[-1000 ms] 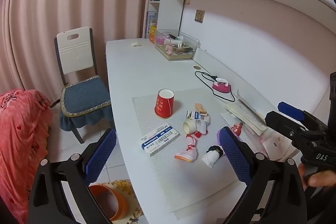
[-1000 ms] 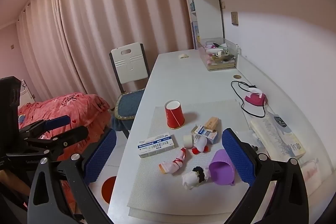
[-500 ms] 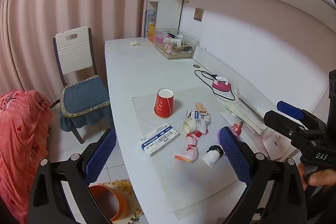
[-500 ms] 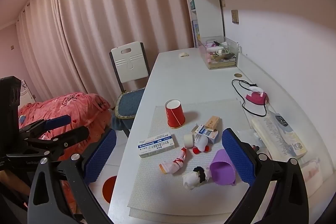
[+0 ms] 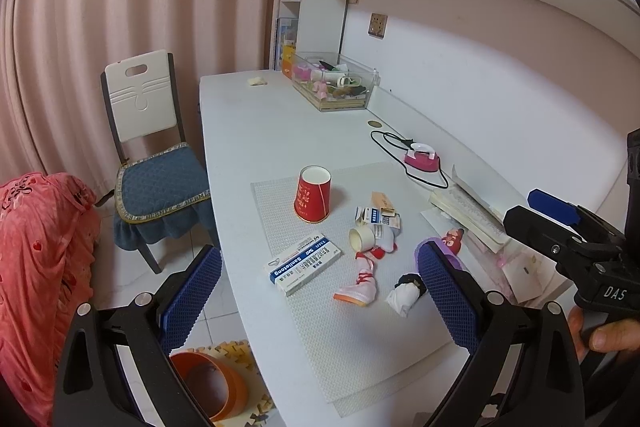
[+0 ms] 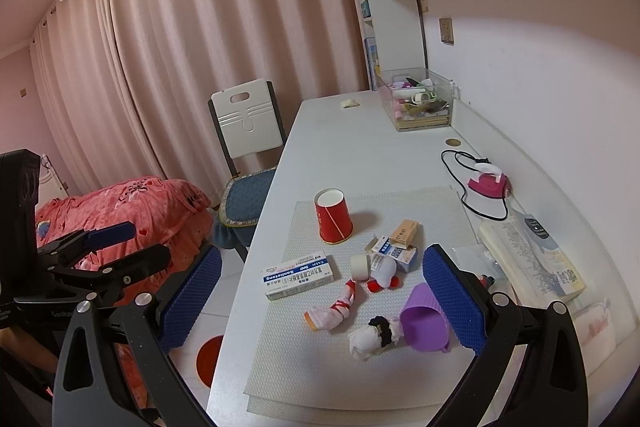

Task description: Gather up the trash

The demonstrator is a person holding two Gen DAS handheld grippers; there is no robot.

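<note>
Trash lies on a grey mat [image 5: 360, 347] on the white desk: an upturned red paper cup [image 5: 313, 198] [image 6: 333, 215], a white and blue medicine box [image 5: 303, 263] [image 6: 299, 275], a tape roll [image 5: 361, 238] [image 6: 360, 267], small cartons [image 5: 378, 217] [image 6: 394, 247], a red-and-white crumpled wrapper [image 5: 360, 285] [image 6: 332, 309] and a white wad with a black band [image 5: 406, 293] [image 6: 372, 337]. A purple cup [image 6: 424, 323] lies on its side. My left gripper [image 5: 320, 293] hovers open above the desk's near edge. My right gripper [image 6: 322, 299] is open too, holding nothing.
An orange bin [image 5: 208, 383] [image 6: 210, 355] stands on the floor below the desk's edge. A chair [image 5: 148, 147] sits at the left, and a pink bed cover [image 6: 120, 211] lies beyond it. A pink iron with cord [image 5: 420, 159], books [image 6: 528, 259] and a clear box [image 5: 336, 87] line the wall side.
</note>
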